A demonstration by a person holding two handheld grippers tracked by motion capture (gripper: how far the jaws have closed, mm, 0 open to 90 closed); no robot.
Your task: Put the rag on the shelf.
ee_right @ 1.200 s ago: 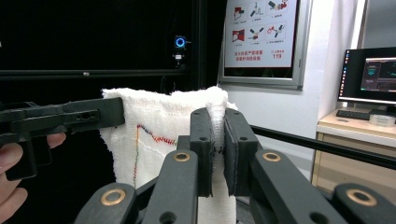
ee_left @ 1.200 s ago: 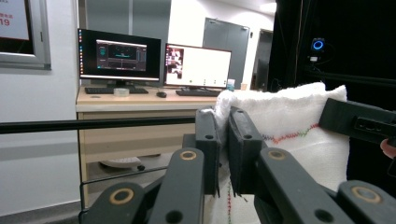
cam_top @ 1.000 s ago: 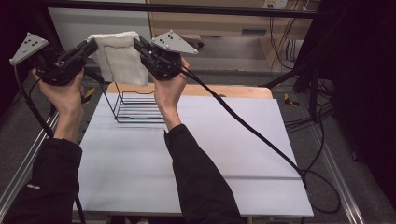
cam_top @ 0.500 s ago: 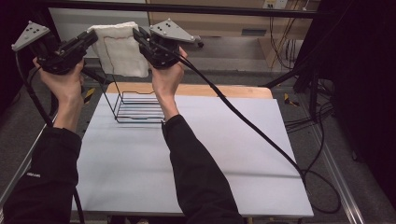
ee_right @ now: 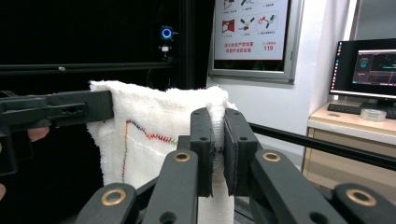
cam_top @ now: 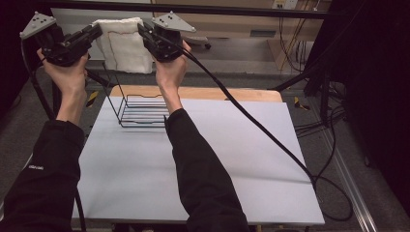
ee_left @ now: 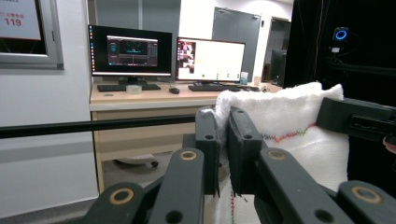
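Observation:
A white towel (cam_top: 123,43) with coloured stitching hangs stretched between my two grippers, high above the far left of the table. My left gripper (cam_top: 96,32) is shut on its left top corner; the left gripper view has the jaws pinching the towel (ee_left: 289,135) at its edge, gripper (ee_left: 224,140). My right gripper (cam_top: 141,29) is shut on the right top corner. In the right gripper view its jaws (ee_right: 217,140) clamp a fold of the towel (ee_right: 149,135). A black wire basket (cam_top: 142,108) stands on the table below the towel.
The white table top (cam_top: 217,159) stretches to the right and towards me, with a wooden strip (cam_top: 232,94) along its far edge. A thick black cable (cam_top: 251,121) trails from the right gripper across the table. A desk with monitors (ee_left: 168,56) stands beyond.
Both hands have lifted the towel a little higher and farther from me. The grips have not changed.

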